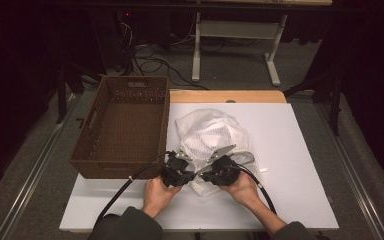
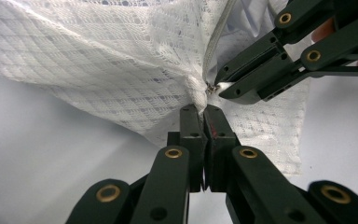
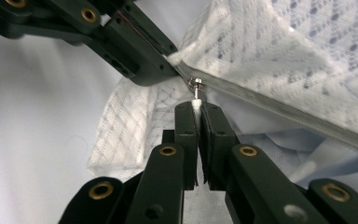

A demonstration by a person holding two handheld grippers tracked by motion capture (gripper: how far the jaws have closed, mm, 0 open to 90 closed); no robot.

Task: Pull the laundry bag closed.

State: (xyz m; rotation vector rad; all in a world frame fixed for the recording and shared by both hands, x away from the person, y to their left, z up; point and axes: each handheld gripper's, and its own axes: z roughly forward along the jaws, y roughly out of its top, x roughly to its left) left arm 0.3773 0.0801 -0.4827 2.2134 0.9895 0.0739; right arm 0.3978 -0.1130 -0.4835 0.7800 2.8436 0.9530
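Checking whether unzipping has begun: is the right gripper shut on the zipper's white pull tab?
Yes: in the right gripper view, the right gripper has its jaws closed on the white pull tab of the mesh bag.

Both forearms come in from 6 o'clock in the high view, angled toward each other, so the left hand [image 1: 156, 194] and right hand [image 1: 242, 189] sit close together near the middle of the table. The left gripper [image 1: 181, 159] points toward 1 o'clock, the right gripper [image 1: 215, 161] toward 11 o'clock, and their tips nearly meet. In the left gripper view, the left gripper's [image 2: 201, 108] jaws are pressed together on a fold of white mesh. In the right gripper view, the right gripper's [image 3: 196, 105] jaws are closed on a small white zip tab, with the other gripper's tip just beside at 11 o'clock. A black cable trails back from each gripper toward 6 o'clock.
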